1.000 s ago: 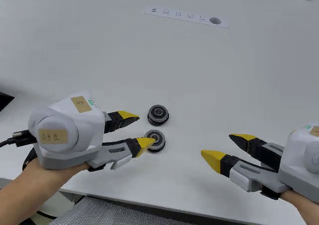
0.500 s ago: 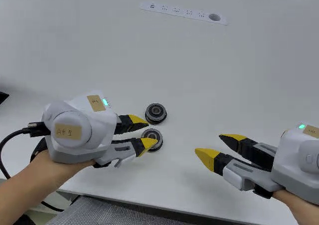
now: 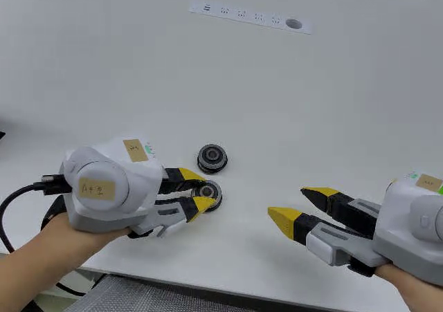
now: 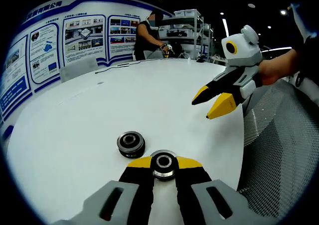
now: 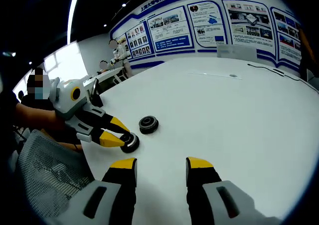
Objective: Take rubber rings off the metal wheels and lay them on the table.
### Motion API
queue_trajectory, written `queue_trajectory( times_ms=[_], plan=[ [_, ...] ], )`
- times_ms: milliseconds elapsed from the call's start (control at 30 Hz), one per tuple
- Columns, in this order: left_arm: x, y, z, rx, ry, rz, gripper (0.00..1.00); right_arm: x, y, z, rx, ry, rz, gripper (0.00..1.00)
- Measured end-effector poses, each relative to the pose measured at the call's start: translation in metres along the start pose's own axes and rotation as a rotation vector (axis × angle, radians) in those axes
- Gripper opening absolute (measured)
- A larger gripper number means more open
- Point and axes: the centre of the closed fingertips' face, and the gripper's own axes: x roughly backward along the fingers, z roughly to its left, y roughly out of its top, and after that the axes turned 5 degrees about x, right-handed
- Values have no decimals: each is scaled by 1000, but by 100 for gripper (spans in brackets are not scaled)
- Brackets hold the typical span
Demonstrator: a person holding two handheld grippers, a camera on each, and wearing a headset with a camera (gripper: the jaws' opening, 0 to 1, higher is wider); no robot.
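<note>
Left gripper [image 3: 198, 188], white body with black jaws and yellow tips, sits low at the near edge of the white table [image 3: 311, 104]. Its jaws are narrowed around the nearer metal wheel with a black rubber ring [image 3: 211, 193]. In the left gripper view the yellow tips of the left gripper [image 4: 164, 163] press the wheel [image 4: 164, 160] on both sides, and the wheel lies flat on the table. The second metal wheel with a black rubber ring [image 3: 212, 158] lies flat just beyond it, apart from the jaws, ring on; also seen at [image 4: 131, 143] and [image 5: 148, 124]. Right gripper [image 3: 297, 203] hovers to the right, well apart from both wheels, jaws wide open and holding nothing; the same gap shows in its own view [image 5: 162, 163]. It also appears in the left gripper view [image 4: 204, 109]. A flat white power strip [image 3: 249, 16] is set into the far side of the table.
</note>
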Motion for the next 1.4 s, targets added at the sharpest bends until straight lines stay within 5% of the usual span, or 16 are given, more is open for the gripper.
queue_trajectory(
  times_ms=[667, 1100, 1400],
  plan=[
    [-1, -3, -1, -90, -17, 43, 15, -1, -2, 2, -14, 9, 2, 40],
    [0, -2, 0, -97, -30, 20, 14, -3, -2, 1, -29, 13, 0, 40],
    [-1, -2, 0, -111, -49, 40, 13, -9, 12, 6, -117, 69, -48, 36]
  ],
)
